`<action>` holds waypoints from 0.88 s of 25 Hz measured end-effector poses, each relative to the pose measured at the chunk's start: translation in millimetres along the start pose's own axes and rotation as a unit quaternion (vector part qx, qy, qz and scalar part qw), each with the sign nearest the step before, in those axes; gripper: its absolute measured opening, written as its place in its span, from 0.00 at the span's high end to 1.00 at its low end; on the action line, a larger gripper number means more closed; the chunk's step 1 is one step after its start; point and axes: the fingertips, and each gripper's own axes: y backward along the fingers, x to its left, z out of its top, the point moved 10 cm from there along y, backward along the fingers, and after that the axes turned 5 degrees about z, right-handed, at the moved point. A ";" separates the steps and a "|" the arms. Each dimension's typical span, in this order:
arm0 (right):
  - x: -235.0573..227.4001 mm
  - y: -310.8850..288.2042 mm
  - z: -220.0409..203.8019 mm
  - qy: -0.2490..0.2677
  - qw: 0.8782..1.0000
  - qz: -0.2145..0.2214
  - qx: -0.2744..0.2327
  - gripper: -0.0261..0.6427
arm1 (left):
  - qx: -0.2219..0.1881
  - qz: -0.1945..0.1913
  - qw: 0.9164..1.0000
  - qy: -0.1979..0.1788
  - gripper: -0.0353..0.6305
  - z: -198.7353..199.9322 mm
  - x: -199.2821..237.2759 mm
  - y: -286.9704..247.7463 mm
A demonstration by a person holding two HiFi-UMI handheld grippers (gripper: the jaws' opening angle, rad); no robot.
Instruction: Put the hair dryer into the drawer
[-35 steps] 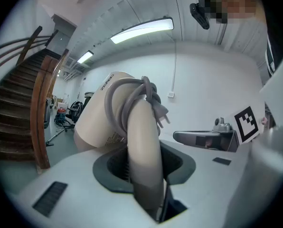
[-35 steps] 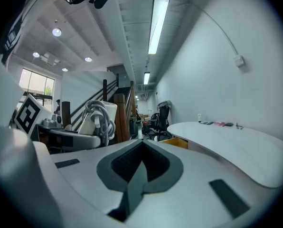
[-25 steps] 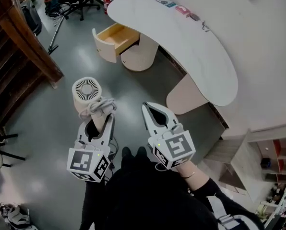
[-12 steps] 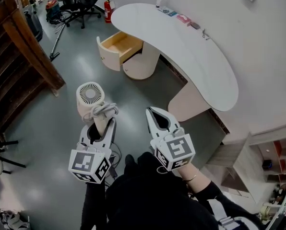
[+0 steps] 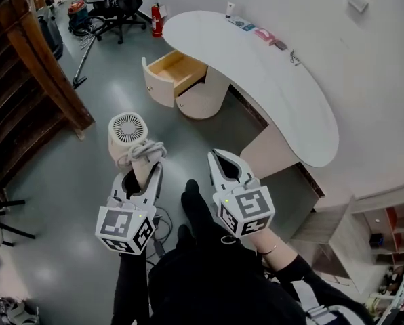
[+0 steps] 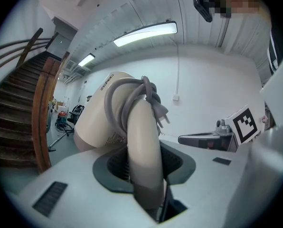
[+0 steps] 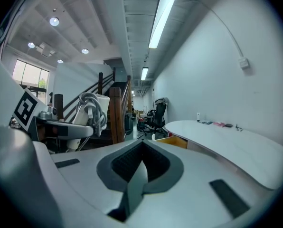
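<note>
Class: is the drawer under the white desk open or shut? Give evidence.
Open: the drawer juts out from under the desk, its wooden inside showing.

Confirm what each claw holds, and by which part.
Left claw grips the dryer by its handle, below the wound cord. Right claw is shut, empty.

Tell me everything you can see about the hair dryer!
The hair dryer is cream-coloured and looks like smooth plastic. Its round vented grille faces upward. A grey cord with its plug is wound round it. The left tongs clamp its handle, holding it above the floor, short of the open drawer.
</note>
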 end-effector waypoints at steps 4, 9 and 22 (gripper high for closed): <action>-10.2 -18.7 6.8 -0.001 1.000 -0.002 -0.004 0.96 | -0.004 0.008 1.000 -0.001 0.74 5.7 11.7 -15.1; -31.4 -48.8 12.7 -0.002 1.000 -0.002 -0.002 0.96 | 0.000 0.015 1.000 0.003 0.74 7.1 26.4 -44.9; -101.7 -141.8 27.8 -0.016 1.000 0.003 0.024 0.96 | 0.021 0.028 0.999 0.025 0.74 11.9 69.6 -146.4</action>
